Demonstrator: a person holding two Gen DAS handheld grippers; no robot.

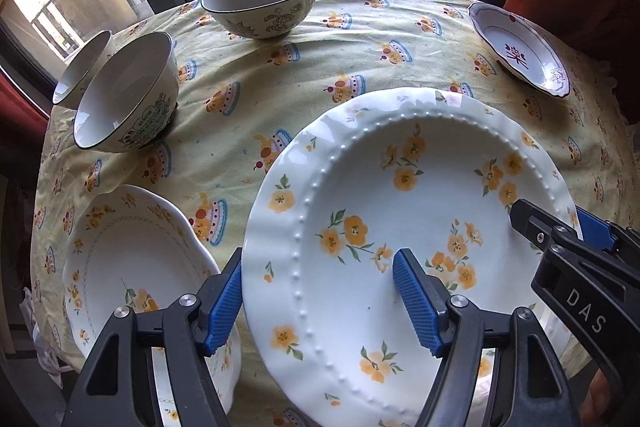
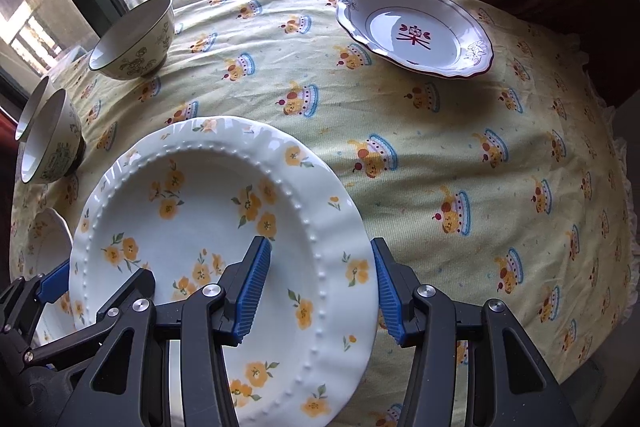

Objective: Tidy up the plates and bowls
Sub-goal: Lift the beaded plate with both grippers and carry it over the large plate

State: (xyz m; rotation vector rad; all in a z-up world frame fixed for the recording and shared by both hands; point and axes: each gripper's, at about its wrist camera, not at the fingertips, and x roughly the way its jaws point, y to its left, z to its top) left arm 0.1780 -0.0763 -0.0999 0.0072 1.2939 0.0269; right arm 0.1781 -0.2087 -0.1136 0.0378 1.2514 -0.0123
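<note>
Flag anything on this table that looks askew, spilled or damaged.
Nothing is spilled or broken. The big plate sits tilted, its rim straddled by the left claw and the right claw on opposite sides. The cloth is wrinkled.

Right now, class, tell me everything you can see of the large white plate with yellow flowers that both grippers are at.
The large white plate with yellow flowers looks like glossy glazed ceramic: a fluted rim, a ring of raised beads round a shallow well, green leaves beside the blooms. It sits tilted over the yellow patterned tablecloth, seemingly lifted. The left gripper straddles its left rim, the right gripper its right rim, one blue pad inside the well, one outside. It looks empty and unbroken. Its underside is hidden.
</note>
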